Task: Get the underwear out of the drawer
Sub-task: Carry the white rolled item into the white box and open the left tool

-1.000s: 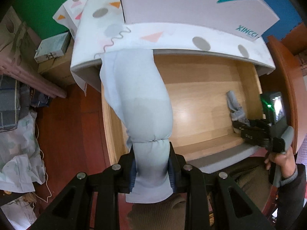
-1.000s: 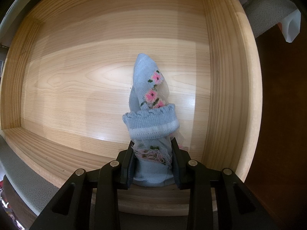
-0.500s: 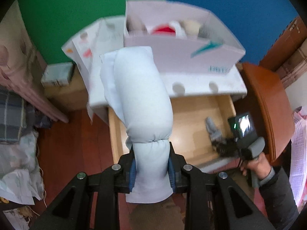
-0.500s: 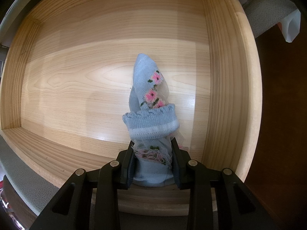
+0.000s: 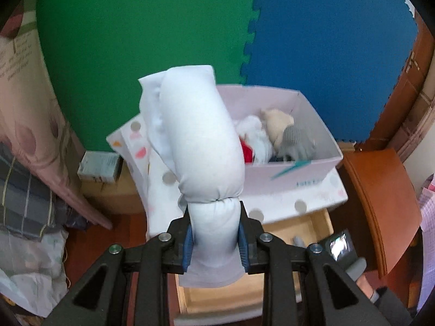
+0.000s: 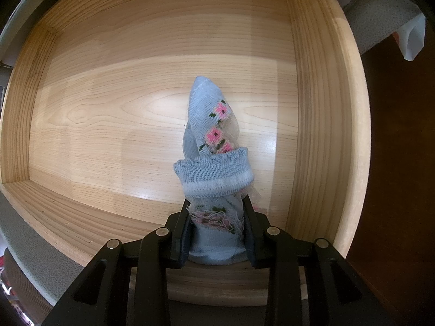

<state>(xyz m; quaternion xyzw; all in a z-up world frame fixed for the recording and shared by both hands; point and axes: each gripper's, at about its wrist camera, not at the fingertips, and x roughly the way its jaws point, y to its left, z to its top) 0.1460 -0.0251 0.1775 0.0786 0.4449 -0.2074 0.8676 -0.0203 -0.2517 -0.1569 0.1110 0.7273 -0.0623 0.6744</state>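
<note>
Underwear, a rolled pale blue bundle, is clenched between the jaws of the left gripper, which squeeze it near its lower end so that the thicker part stands up in front of the camera. It is held high, above the patterned cabinet top and in front of the white box, which already has other small clothes in it. I think the bundle is lifted like this to clear the edge of the box, which looks like the place where it should go.

The right gripper points down into the wooden drawer. Its jaws are closed on a light blue sock with pink flowers, whose tip touches the drawer floor. This hand seems to wait with its piece ready while the other one travels.

Compared with one second ago, the left view has changed a lot: then the bundle was low, just in front of the open drawer, and the cabinet top was above it. Now the drawer is seen only at the bottom edge, the box is seen from above, and the green and blue wall mats fill the upper part. The grip on the bundle looks the same. In the right view nothing has changed; the sock and the jaws are in the same place.
</note>
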